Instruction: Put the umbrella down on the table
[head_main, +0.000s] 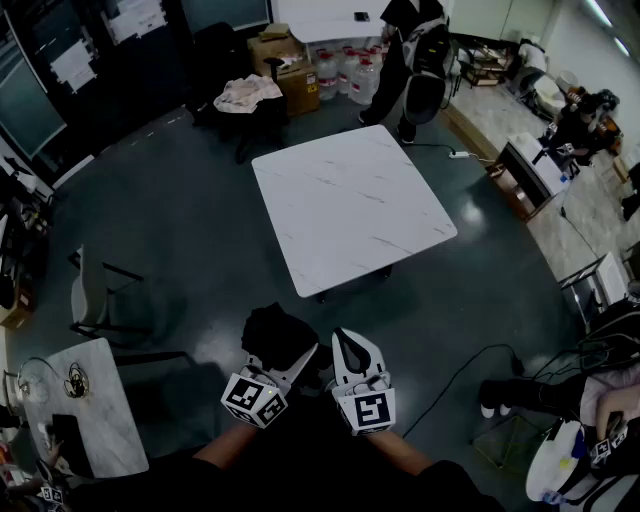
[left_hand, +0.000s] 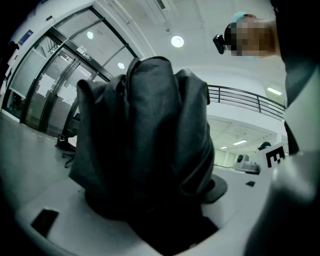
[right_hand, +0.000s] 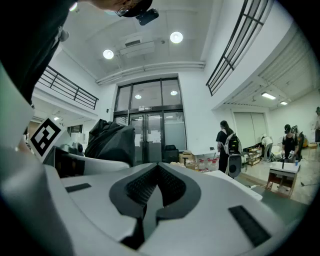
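A folded black umbrella is bunched between the jaws of my left gripper, which is shut on it low in the head view, well short of the table. In the left gripper view the umbrella's dark fabric fills the space between the white jaws and hides the pads. My right gripper sits just to the right of it, shut and empty; its ribbed pads meet in the right gripper view, where the umbrella shows to the left. The white marble table stands ahead with a bare top.
A chair and a small side table with small items stand at the left. A person stands beyond the table near boxes and water bottles. Cables and desks lie to the right.
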